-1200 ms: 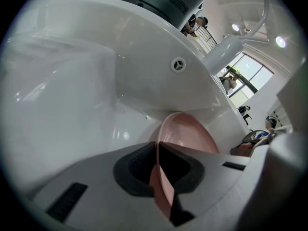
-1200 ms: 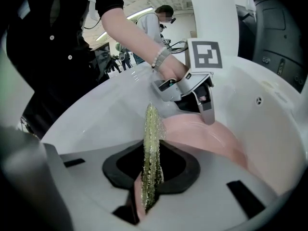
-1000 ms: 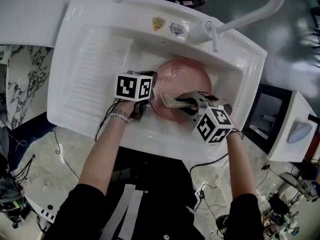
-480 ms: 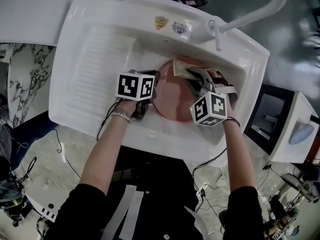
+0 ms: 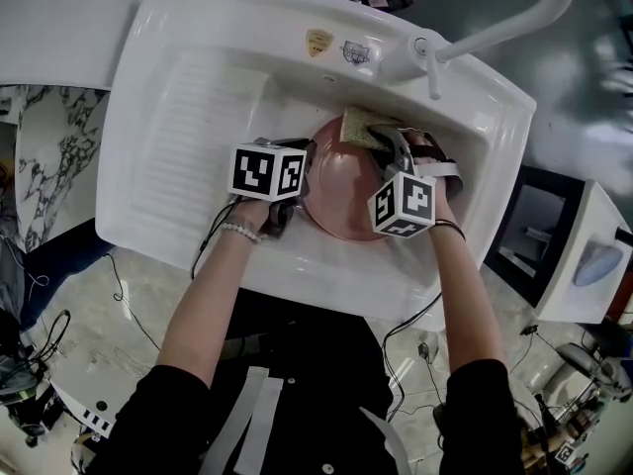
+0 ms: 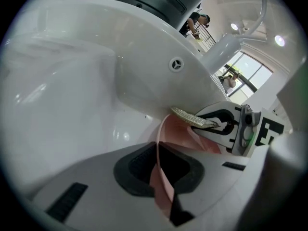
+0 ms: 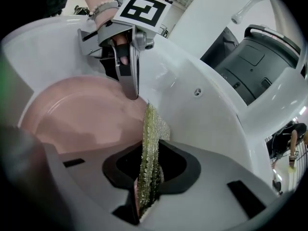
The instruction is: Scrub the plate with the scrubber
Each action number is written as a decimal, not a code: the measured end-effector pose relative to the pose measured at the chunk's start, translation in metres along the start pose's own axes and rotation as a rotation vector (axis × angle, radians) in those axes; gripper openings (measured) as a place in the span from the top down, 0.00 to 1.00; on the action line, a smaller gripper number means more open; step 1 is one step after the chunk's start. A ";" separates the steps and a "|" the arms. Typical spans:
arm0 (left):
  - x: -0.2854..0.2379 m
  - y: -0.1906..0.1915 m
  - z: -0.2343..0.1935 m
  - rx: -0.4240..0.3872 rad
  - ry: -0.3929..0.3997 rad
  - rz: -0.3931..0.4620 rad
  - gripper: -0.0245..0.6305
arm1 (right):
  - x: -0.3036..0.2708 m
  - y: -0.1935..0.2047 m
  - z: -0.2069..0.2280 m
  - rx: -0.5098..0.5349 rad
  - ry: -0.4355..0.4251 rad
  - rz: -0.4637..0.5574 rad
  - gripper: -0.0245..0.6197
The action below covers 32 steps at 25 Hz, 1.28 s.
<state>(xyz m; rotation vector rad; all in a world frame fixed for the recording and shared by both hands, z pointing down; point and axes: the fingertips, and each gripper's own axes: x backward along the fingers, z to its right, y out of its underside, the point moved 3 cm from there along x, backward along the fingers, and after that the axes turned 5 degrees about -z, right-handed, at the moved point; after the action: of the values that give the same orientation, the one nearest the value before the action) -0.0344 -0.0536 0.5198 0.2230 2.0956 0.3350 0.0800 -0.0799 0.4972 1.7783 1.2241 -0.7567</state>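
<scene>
The pink plate (image 5: 341,191) sits in the basin of the white sink (image 5: 188,107), and we have it by its left rim. In the left gripper view that rim runs edge-on between the dark pads, which are drawn in to a narrow gap and press on it from both sides. The left gripper (image 5: 299,181) therefore clamps the plate, with its marker cube just left of the rim in the head view.

The scrubber (image 5: 362,126), a flat, glittery gold-green pad, lies at the plate's far edge, close under the back wall of the basin. The right gripper (image 5: 384,146) pinches one end of it. In the right gripper view the pad stands on edge between the closed-in jaws and sticks forward, its free end touching the plate's rim right beside the white basin wall. The same view shows the left gripper's fingertips across the plate, set on the opposite rim.

Our two grippers thus face each other over the plate, the left at the near-left rim and the right at the far-right one. The right marker cube hangs over the plate's right side.

Beyond the basin, the ribbed drainboard (image 5: 203,127) spreads to the left. The curved white faucet (image 5: 499,26) rises from the sink's back rim, near two small stickers (image 5: 331,47). A beaded bracelet (image 5: 237,231) circles our left wrist, and black sleeves cover both upper arms. Cables trail over the marble floor (image 5: 129,334) below the sink.
</scene>
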 end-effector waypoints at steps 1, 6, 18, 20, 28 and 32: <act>0.000 0.000 0.000 0.002 0.001 0.000 0.94 | -0.001 0.001 -0.002 0.007 0.001 -0.002 0.85; -0.001 0.001 0.000 0.004 0.000 -0.003 0.94 | -0.005 0.001 -0.008 0.034 -0.001 -0.015 0.85; -0.003 0.003 -0.001 0.017 -0.004 -0.005 0.94 | -0.004 -0.003 -0.011 0.016 -0.007 -0.009 0.85; -0.003 0.004 -0.001 0.022 -0.003 -0.005 0.94 | -0.003 -0.007 -0.013 0.028 -0.011 -0.004 0.85; -0.003 0.004 -0.003 0.034 -0.001 -0.003 0.94 | 0.002 -0.016 -0.013 0.032 0.003 0.018 0.85; -0.004 0.004 -0.002 0.037 0.001 -0.002 0.94 | -0.002 -0.011 -0.017 0.018 -0.006 0.005 0.85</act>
<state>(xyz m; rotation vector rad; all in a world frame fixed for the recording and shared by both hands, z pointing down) -0.0340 -0.0518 0.5257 0.2424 2.1042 0.2957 0.0695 -0.0640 0.5038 1.7919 1.2117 -0.7719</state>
